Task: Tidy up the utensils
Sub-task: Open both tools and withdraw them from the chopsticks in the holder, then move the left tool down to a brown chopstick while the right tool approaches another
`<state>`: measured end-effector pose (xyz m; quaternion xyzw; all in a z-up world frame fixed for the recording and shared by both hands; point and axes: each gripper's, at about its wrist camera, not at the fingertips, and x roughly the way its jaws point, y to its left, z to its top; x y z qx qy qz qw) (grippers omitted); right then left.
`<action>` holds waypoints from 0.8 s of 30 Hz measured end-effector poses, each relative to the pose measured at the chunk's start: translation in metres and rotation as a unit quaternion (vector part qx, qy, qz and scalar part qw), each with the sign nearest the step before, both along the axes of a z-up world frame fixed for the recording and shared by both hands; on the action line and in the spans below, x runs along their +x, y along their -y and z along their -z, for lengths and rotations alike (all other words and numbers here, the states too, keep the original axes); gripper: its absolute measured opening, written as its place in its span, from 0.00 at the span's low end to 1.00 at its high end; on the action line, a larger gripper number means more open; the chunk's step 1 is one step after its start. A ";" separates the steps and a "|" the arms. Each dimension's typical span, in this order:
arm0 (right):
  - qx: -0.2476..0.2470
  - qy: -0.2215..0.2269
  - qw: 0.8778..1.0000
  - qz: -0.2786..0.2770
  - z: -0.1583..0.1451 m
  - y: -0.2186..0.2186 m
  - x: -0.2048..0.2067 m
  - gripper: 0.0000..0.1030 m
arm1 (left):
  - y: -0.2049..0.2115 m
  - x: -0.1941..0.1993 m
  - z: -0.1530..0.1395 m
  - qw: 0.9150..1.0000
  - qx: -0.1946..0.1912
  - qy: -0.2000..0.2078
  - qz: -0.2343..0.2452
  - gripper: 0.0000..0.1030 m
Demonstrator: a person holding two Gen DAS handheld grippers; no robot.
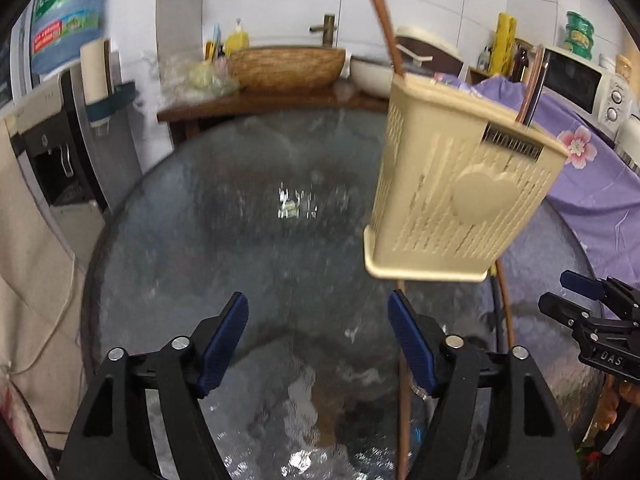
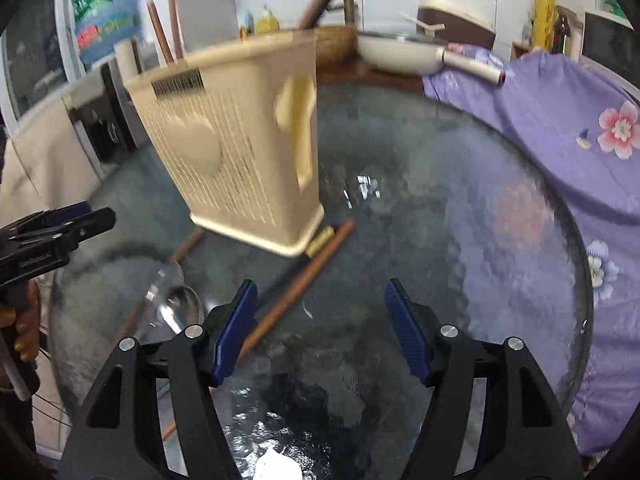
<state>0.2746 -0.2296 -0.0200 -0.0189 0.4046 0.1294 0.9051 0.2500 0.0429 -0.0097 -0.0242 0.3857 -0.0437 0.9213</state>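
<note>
The left gripper (image 1: 318, 344) hovers over the glass table (image 1: 180, 240), fingers (image 1: 224, 344) spread apart and empty. The beige utensil holder (image 2: 240, 148) stands on the table, chopsticks (image 2: 160, 28) inside; a spoon (image 2: 176, 304) and loose chopstick (image 2: 296, 288) lie beside it. The right gripper (image 2: 322, 328) is likewise spread, empty.

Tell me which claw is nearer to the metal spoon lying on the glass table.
Right. The spoon lies just beside the right claw, by its left finger. The left claw sits farther off, beyond the spoon.
</note>
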 end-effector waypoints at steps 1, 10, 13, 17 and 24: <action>-0.006 -0.005 1.000 0.003 0.005 -0.002 0.002 0.64 | -0.001 0.000 0.005 1.000 -0.004 -0.008 -0.001 0.63; -0.034 -0.037 0.999 0.012 0.021 -0.025 0.015 0.64 | 0.006 0.009 0.020 0.999 -0.007 -0.028 0.014 0.57; -0.040 -0.045 0.998 0.016 0.026 -0.028 0.017 0.64 | 0.015 0.012 0.022 0.999 -0.003 -0.030 0.023 0.56; -0.045 -0.058 0.997 0.013 0.030 -0.028 0.020 0.60 | 0.029 0.017 0.024 0.999 0.003 -0.035 0.036 0.55; -0.049 -0.069 0.996 0.005 0.029 -0.008 0.015 0.59 | 0.045 0.032 0.032 0.997 0.021 -0.049 0.051 0.50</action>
